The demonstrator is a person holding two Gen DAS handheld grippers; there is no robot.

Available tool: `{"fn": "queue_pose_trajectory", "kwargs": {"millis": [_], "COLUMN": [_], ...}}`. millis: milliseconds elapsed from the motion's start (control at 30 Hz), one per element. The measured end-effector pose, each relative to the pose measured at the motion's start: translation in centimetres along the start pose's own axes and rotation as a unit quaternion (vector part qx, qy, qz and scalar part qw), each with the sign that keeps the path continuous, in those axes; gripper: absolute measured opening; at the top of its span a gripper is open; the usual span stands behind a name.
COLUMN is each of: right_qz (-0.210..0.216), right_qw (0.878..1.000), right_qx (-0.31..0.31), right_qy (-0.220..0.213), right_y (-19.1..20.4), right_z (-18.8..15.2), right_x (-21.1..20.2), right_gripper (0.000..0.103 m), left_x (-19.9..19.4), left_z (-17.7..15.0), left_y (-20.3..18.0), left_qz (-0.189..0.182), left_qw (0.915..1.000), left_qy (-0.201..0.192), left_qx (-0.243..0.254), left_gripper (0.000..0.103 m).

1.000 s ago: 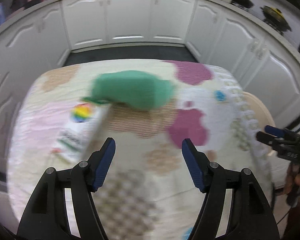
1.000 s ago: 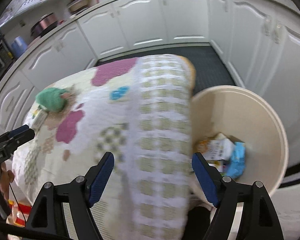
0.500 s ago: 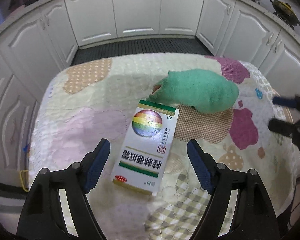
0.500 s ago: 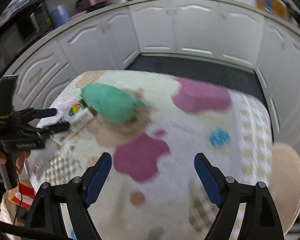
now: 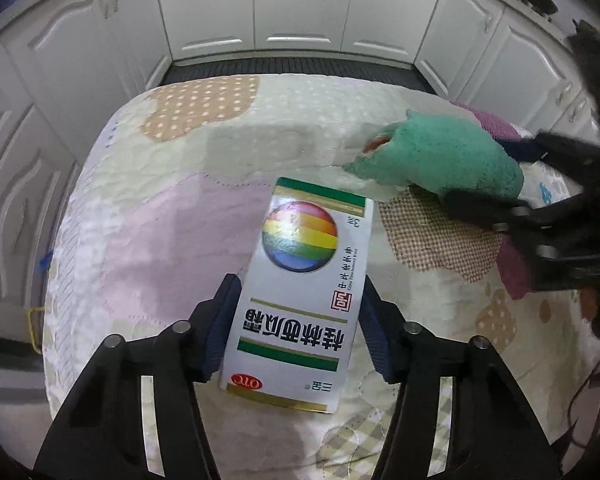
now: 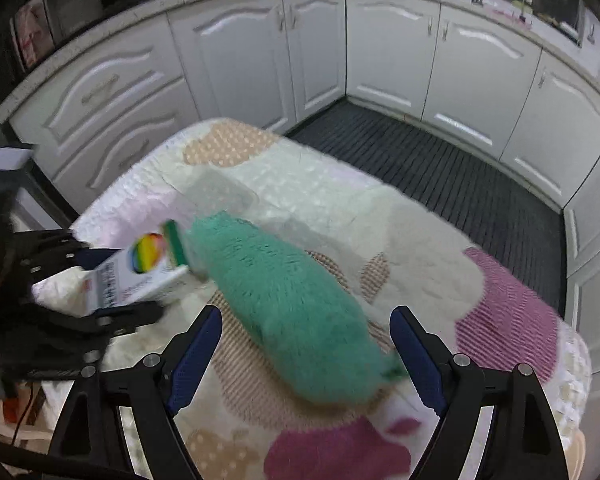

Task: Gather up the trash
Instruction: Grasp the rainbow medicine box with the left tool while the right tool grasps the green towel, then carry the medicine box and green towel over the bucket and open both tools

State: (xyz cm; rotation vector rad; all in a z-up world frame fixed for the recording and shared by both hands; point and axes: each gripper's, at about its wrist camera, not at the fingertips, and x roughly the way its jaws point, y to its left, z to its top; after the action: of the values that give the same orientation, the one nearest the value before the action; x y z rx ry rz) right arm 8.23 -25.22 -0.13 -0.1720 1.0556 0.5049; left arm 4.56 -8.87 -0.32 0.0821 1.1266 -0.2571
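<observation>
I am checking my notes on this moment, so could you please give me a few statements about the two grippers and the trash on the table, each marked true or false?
1. The left gripper has the medicine box between its fingers. True; its jaws have just been closing.
2. The right gripper is clamped shut on the box. False; it stands open around the green fluffy item.
3. The box lies on a patchwork tablecloth. True.
4. The green item sits on top of the box. False; it lies beside the box's far end.
5. The cabinets behind the table are dark brown. False; they are white.
</observation>
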Motion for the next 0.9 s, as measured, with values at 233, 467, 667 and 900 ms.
{"fn": "queue_pose_trajectory", "kwargs": {"millis": [233, 467, 667, 900], "right_qz": [0.019, 0.014, -0.013, -0.034], "right_qw": [0.996, 0.987, 0.974, 0.957], "right_qx": [0.08, 0.148, 0.211, 0.268], "right_qy": [-0.032, -0.066, -0.082, -0.106], "right_y": [-1.4, -2.3, -3.8, -6.3], "right_z": [-3.3, -8.5, -13.3, -18.1], "right_x": [-2.5, -7.6, -10.8, -14.4], "right_gripper": [0.048, 0.048, 0.048, 0.048], "left_x": [-1.7, -3.4, -4.3, -5.2], "left_z": [-0.8, -1.3, -1.9, -2.5], "left_y": [-0.4, -4.8, -9.6, -15.2], "left_qz": [-0.023, -0.038, -0.056, -0.07], "left_qw": [0.9991, 0.9978, 0.9963, 0.9932], "left_qy": [-0.023, -0.053, -0.064, -0.076], "left_qx": [-0.028, -0.01, 0.014, 0.053], "left_gripper": [0.052, 0.052, 0.052, 0.051]}}
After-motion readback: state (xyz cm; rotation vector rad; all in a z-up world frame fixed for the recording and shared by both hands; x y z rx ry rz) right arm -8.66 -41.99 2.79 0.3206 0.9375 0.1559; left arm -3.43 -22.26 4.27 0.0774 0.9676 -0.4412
